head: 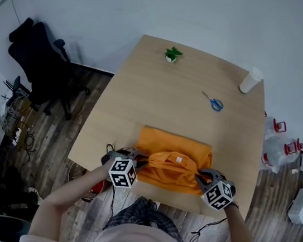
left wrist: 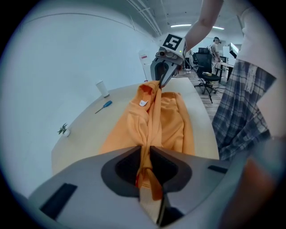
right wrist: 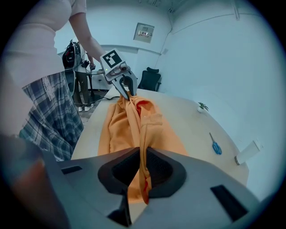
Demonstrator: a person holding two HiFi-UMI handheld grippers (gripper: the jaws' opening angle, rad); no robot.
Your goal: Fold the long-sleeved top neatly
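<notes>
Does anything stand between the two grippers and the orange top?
Nothing visible does: the left gripper and right gripper both clamp the orange top. The scissors, cup and plant sit farther away on the table.

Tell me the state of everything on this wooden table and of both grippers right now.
Orange long-sleeved fabric top: partly folded, near edge pinched up at both ends.
Left gripper: shut on the top.
Right gripper: shut on the top.
Blue-handled scissors: closed, lying flat.
White paper cup: upright.
Small green potted plant: upright.

Wooden table [head: 144, 94]: blue scissors [head: 215, 103], white cup [head: 251, 80], small plant [head: 172, 54]. Black chair [head: 41, 64] beside.
</notes>
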